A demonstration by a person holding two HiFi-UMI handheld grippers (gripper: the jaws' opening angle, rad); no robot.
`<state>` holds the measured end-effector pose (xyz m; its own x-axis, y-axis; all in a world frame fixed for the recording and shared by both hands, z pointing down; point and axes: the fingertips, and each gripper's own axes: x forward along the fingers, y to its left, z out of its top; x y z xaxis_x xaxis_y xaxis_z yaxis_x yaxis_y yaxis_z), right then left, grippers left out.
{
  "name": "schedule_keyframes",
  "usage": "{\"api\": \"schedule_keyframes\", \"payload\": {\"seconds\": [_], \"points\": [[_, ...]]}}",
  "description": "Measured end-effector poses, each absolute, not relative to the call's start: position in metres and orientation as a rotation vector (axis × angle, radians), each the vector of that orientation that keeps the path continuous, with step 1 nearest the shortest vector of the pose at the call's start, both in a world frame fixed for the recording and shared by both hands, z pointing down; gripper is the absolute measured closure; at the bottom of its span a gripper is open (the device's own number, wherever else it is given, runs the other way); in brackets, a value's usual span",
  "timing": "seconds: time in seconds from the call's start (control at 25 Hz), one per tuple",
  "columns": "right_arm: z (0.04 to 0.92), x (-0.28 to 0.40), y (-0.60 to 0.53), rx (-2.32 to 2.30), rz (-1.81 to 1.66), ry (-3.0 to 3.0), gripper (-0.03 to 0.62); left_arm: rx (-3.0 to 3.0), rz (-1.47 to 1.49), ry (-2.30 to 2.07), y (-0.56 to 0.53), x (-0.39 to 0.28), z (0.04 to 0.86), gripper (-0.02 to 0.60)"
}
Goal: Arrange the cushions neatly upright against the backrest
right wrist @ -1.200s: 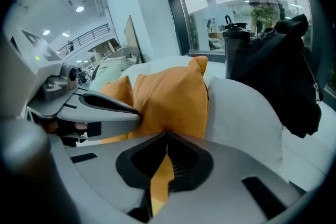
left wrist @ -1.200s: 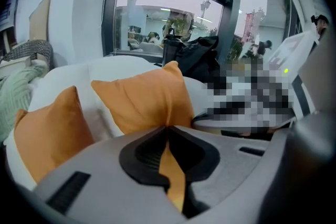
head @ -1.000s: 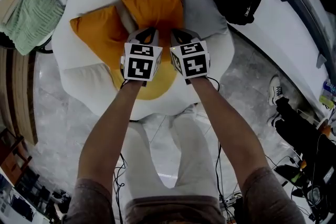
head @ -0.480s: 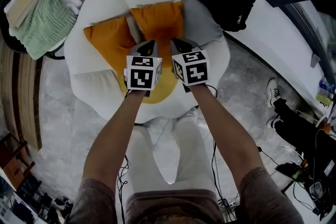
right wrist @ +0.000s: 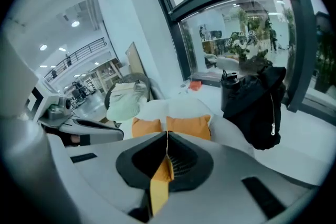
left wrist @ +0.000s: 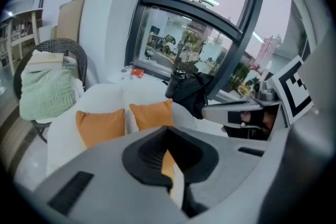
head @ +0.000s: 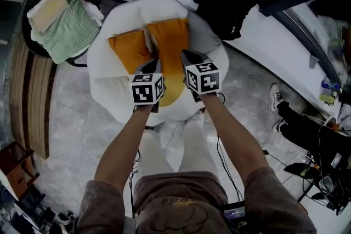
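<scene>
We find orange cushions [head: 170,41] upright against the backrest [head: 159,8], upper centre. Arranging looks finished, hence left gripper [head: 153,64] and right gripper [head: 189,57] hover clear, jaws pressed together, empty.

occluded: yellow cushion [head: 173,93] partly covered | cropped: bystander [head: 299,126] at right edge

An orange square cloth cushion [head: 129,49] and its orange cloth twin [head: 170,41] looked matt and finely woven. The round white padded chair [head: 118,87] wore soft, smooth fabric. A pale green blanket [head: 68,27] was ribbed knit; the dark chair under it [left wrist: 74,52], woven wicker. The black backpack [head: 230,3] was dull cloth. The grey marbled floor [head: 71,129] looked polished.
</scene>
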<state>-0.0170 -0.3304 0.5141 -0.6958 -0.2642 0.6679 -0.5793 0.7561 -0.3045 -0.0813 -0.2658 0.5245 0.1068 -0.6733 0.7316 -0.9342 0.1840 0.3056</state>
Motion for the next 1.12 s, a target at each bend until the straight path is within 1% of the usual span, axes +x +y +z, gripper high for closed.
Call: {"api": "schedule_keyframes", "payload": {"seconds": [0.36, 0.6, 0.88, 1.12], "points": [[0.414, -0.031, -0.276, 0.501, 0.560, -2.422, 0.572, 1.628, 0.425, -1.634, -0.229, -0.083, 0.426, 0.577], [0.336, -0.037, -0.242, 0.398, 0.459, -2.527, 0.572, 1.742, 0.367, -1.643, -0.212, -0.083, 0.345, 0.577], [0.245, -0.020, -0.206, 0.315, 0.361, -2.670, 0.572, 1.950, 0.301, -1.612, -0.183, -0.057, 0.257, 0.577], [0.191, 0.003, -0.172, 0.270, 0.283, -2.757, 0.572, 2.141, 0.219, -1.589, -0.158, -0.027, 0.191, 0.577]]}}
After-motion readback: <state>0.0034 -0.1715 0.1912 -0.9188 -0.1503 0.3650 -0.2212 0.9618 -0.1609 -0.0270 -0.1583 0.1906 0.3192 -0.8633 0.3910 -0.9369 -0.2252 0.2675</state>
